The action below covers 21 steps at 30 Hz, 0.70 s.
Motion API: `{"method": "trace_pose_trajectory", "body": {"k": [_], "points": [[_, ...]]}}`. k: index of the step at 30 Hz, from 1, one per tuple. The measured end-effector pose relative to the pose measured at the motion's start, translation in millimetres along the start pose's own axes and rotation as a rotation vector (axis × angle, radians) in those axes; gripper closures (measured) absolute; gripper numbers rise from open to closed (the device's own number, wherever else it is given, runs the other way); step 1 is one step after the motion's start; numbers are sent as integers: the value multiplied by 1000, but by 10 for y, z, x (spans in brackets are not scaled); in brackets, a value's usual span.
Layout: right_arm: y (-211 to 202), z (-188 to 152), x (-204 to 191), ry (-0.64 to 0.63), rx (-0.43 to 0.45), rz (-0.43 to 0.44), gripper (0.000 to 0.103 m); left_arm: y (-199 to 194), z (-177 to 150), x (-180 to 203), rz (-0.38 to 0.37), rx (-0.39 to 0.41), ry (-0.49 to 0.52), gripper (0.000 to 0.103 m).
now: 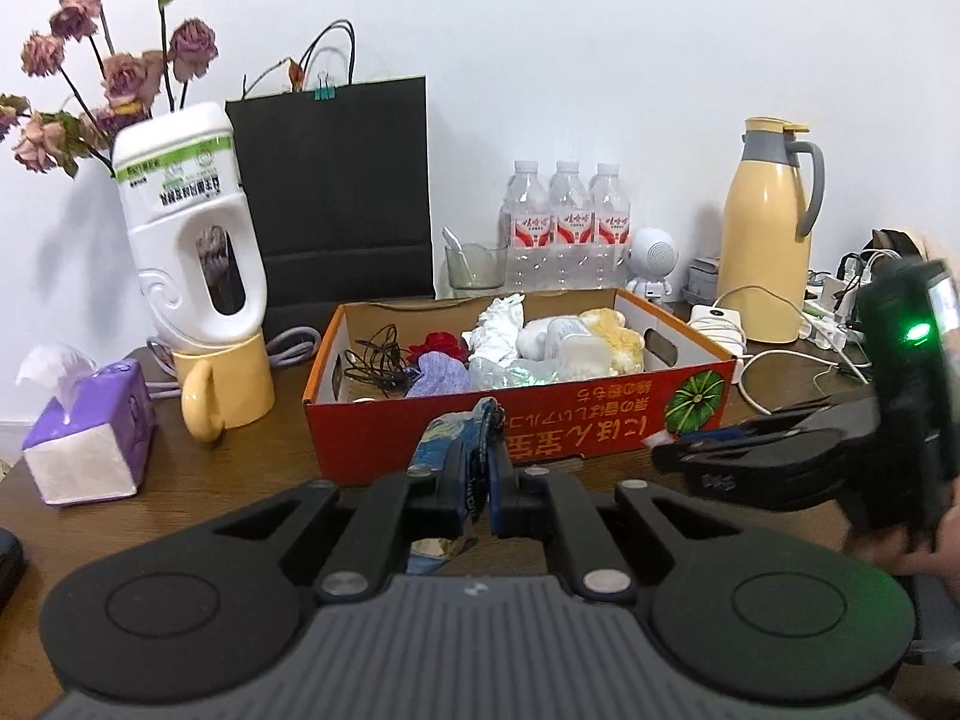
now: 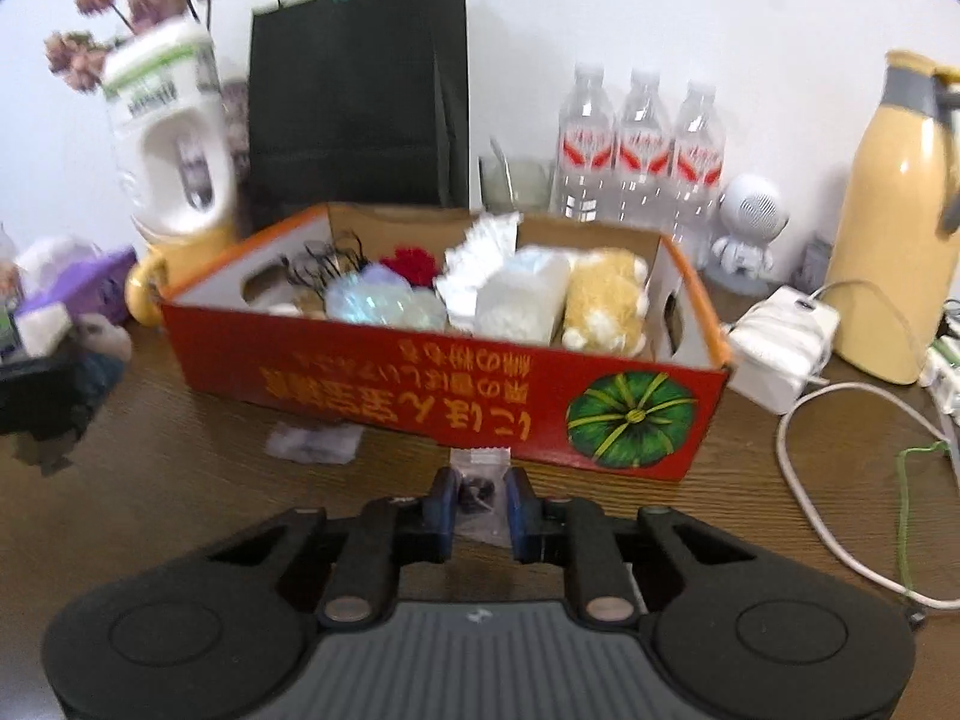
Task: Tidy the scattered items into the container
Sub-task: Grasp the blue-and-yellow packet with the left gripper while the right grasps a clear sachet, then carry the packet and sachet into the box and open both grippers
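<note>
Box (image 2: 432, 384) of red cardboard sits mid-table (image 2: 180, 480), its yellow Japanese lettering upside down to us beside a printed green pumpkin. We note cables, a red flower, tissue and a plush toy inside. Our left gripper (image 1: 478, 468) is clenched on a blue patterned pouch (image 1: 447, 438), held just in front of the box. Our right gripper (image 2: 480, 495) pinches a small clear packet (image 2: 477, 480) with dark bits, near the front wall. Bottle labels (image 2: 642, 153) are red, unreadable.
</note>
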State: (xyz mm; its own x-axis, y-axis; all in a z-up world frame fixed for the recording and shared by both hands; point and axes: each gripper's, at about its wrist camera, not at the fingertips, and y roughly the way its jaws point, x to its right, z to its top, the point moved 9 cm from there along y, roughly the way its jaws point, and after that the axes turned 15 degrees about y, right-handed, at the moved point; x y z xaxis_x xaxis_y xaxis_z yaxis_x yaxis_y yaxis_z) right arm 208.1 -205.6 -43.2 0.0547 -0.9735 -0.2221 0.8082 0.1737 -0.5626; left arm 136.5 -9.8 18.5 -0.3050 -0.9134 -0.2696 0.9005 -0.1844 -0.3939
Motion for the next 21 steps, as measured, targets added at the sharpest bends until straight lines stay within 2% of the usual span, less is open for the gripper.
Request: {"method": "trace_pose_trajectory", "body": {"k": [5, 11, 16, 21], "points": [[-587, -45, -31, -19, 75, 38, 87, -239, -21, 175, -46, -8, -39, 95], [-1278, -248, -21, -18, 125, 50, 87, -640, -99, 433, -42, 23, -13, 95], [-1675, -527, -99, -21, 147, 79, 87, -873, -340, 649, -41, -8, 13, 95], [-1876, -790, -167, -6, 130, 104, 87, -1093, -431, 693, -31, -8, 9, 95]]}}
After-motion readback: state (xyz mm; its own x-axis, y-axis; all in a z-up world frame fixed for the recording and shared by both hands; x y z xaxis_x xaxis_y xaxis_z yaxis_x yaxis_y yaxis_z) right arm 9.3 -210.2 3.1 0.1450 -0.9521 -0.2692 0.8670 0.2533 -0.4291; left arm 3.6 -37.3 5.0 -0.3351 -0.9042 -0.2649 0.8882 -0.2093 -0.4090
